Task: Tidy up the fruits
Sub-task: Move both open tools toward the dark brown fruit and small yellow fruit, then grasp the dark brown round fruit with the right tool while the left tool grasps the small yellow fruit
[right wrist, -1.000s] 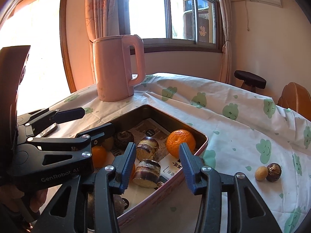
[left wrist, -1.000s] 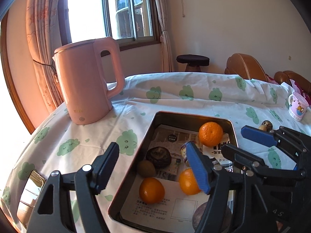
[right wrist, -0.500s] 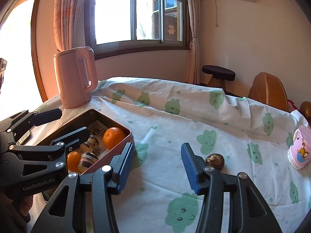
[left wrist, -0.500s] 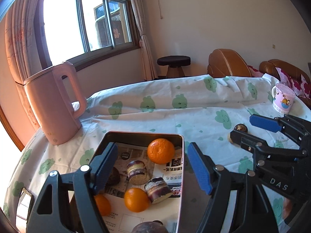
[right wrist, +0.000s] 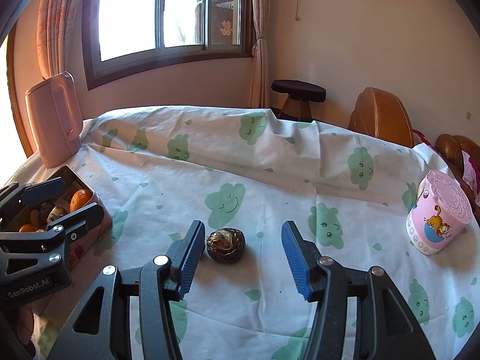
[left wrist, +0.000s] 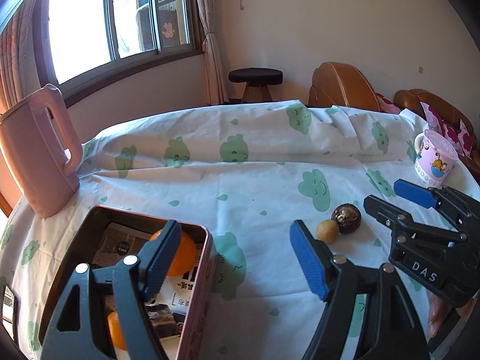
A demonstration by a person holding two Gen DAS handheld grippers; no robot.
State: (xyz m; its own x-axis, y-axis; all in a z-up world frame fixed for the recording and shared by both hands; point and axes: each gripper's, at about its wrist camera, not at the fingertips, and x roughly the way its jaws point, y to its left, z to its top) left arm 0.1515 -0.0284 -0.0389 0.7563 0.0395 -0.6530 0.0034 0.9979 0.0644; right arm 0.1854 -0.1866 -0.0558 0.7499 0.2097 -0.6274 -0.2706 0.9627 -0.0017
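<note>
A pink metal tray (left wrist: 207,240) at the lower left holds several oranges (left wrist: 183,255) and dark fruits on newspaper. My left gripper (left wrist: 235,261) is open and empty, one finger over the tray's right end, the other over the cloth. A dark round fruit (left wrist: 346,218) and a small yellow-brown fruit (left wrist: 327,231) lie touching on the cloth. My right gripper (right wrist: 243,255) hangs low there, jaws opening, the dark fruit (right wrist: 225,244) between its fingers near the left pad, untouched. The small fruit is hidden in the right wrist view. The tray (right wrist: 99,198) sits at the left beside the left gripper (right wrist: 64,201).
A pink kettle (left wrist: 39,162) stands at the table's far left. A pink lidded mug (right wrist: 438,216) sits at the right edge. Brown chairs (left wrist: 342,90) and a stool (left wrist: 255,78) stand beyond the table. The cloud-print cloth (right wrist: 270,165) is wrinkled.
Both grippers swung right, from over the tray toward the loose fruits. The right jaws widened, and the dark fruit now lies between its fingers.
</note>
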